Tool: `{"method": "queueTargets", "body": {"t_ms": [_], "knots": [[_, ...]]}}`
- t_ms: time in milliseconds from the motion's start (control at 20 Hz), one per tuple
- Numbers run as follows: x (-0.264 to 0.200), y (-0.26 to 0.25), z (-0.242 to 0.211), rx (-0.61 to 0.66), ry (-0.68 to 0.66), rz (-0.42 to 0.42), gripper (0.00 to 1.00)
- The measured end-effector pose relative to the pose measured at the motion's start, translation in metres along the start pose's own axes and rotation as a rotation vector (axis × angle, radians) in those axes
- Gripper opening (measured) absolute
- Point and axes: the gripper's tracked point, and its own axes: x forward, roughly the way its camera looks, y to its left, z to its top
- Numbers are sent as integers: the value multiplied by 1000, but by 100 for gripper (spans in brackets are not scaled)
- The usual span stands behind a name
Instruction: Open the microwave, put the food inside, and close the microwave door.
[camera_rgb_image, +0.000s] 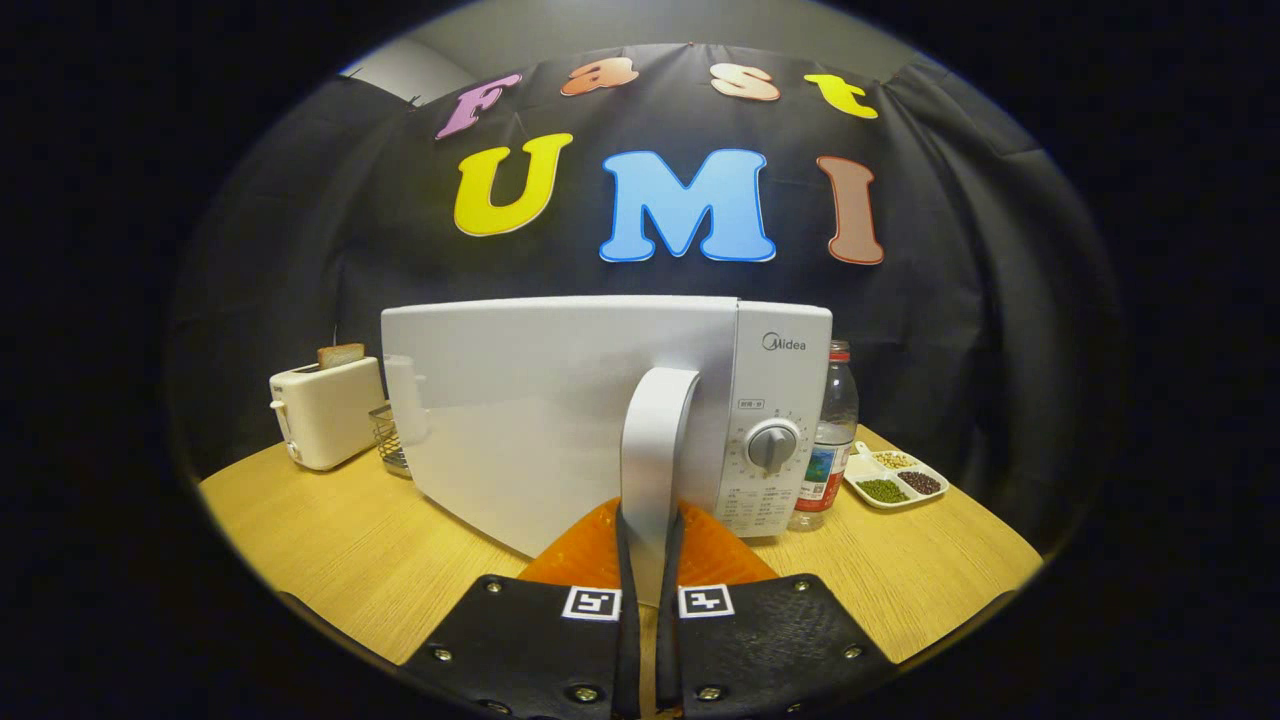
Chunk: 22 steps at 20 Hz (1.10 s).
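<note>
The claw (648, 560) is pinching the lower end of the microwave's door handle (655, 440), one finger pressing on each side of the pale curved bar, so the fingers are nearly pressed together with only the handle between them. The handle is rising from between the fingers and arching onto the white door (540, 410), which appears to be swung slightly out from the body, its free edge nearest the claw and its far edge angling back toward the left; by that look the opening step is in hand and the door is only partly open. Just to the right of the handle is the control panel with its round dial (773, 443), fixed to the microwave (780, 400) itself. Beyond the panel a clear water bottle (832, 430) is standing upright on the wooden tabletop (380, 540), and next to it, further right, a divided dish (895, 478) is holding beans or grains in separate compartments; this is probably the food to go inside, though that is a judgement. Off to the left a cream toaster (322, 412) with a slice of bread (341, 354) sticking up is sitting well apart from the claw. The next move is calling for a steady pull along the door's arc, keeping the grip firm until the cavity is wide open, then a release.
</note>
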Motion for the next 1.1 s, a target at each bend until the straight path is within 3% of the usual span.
{"method": "queueTargets", "body": {"t_ms": [450, 950, 1100], "knots": [[-56, 49, -9, 22, -4, 71, 6], [-125, 184, -23, -2, -78, 298, 6], [-133, 207, -23, -44, -117, 267, 5]]}}
